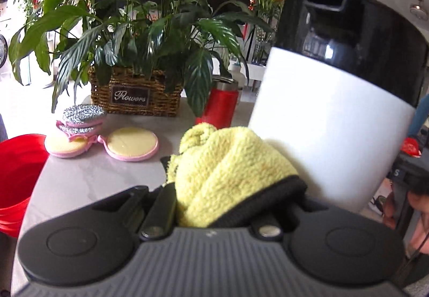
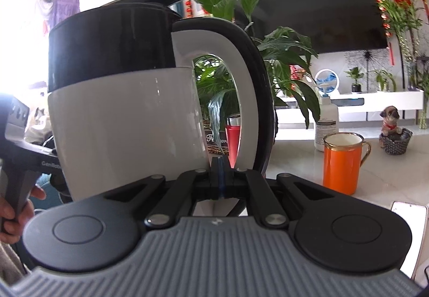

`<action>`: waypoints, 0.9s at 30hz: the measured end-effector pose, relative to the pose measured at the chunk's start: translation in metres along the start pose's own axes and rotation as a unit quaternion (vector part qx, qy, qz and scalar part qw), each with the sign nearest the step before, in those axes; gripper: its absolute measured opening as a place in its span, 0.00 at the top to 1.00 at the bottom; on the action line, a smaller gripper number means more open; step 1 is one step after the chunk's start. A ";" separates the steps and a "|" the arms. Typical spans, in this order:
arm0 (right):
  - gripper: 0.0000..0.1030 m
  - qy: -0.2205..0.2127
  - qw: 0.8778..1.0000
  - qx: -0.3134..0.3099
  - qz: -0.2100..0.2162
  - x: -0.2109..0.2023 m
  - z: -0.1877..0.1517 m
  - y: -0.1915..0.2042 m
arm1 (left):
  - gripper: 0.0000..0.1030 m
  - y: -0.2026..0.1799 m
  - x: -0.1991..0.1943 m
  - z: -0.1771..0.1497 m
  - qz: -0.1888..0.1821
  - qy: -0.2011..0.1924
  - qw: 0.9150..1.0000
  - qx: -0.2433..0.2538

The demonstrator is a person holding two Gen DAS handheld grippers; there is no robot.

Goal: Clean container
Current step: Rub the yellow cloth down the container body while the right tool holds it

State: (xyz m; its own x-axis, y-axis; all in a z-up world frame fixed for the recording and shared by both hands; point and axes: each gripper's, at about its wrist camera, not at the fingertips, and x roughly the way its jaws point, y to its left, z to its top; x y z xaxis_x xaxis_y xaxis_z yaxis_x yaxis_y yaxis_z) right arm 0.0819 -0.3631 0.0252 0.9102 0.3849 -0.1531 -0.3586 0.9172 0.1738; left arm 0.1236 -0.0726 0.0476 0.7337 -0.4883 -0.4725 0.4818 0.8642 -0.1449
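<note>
A white kettle with a black top and spout (image 1: pixel 332 120) is held up off the table, close to both cameras. My left gripper (image 1: pixel 230 173) is shut on a bunched yellow cloth (image 1: pixel 225 163), which presses against the kettle's lower white wall. In the right wrist view the kettle (image 2: pixel 126 120) fills the left half, with its white and black loop handle (image 2: pixel 249 98) toward me. My right gripper (image 2: pixel 220 176) is shut on the lower part of that handle. The left gripper's body (image 2: pixel 18 152) shows at the far left, in a hand.
On the grey table (image 1: pixel 88 179) lie pink-rimmed scrub pads (image 1: pixel 131 144) and a steel scourer (image 1: pixel 83 113), by a wicker flower basket (image 1: pixel 134 94) and a red tumbler (image 1: pixel 221 104). A red bucket (image 1: pixel 16 176) is at left. An orange mug (image 2: pixel 343 163), a bottle (image 2: pixel 325 122) and a phone (image 2: pixel 410 211) stand at right.
</note>
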 end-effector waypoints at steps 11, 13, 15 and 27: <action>0.98 -0.006 0.988 0.036 0.152 0.012 -0.001 -0.063 | 0.93 -0.021 -0.028 -0.018 -0.003 -0.007 0.999 0.047; 0.98 -0.008 0.986 0.046 0.163 0.013 -0.002 -0.068 | 0.93 -0.027 -0.031 -0.021 -0.007 -0.008 0.998 0.060; 0.97 -0.012 0.986 0.051 0.156 0.013 -0.003 -0.068 | 0.93 -0.032 -0.034 -0.023 -0.010 -0.008 0.997 0.071; 0.98 -0.013 0.992 0.035 0.124 0.004 -0.004 -0.055 | 0.93 -0.033 -0.066 0.020 -0.030 -0.121 0.990 0.066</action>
State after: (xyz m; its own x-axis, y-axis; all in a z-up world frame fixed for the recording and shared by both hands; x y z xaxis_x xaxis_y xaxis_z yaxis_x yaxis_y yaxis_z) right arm 0.1040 -0.4113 0.0114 0.8011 0.5941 -0.0722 -0.5577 0.7848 0.2703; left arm 0.0694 -0.0713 0.1009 0.7878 -0.5664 -0.2420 0.5742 0.8175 -0.0442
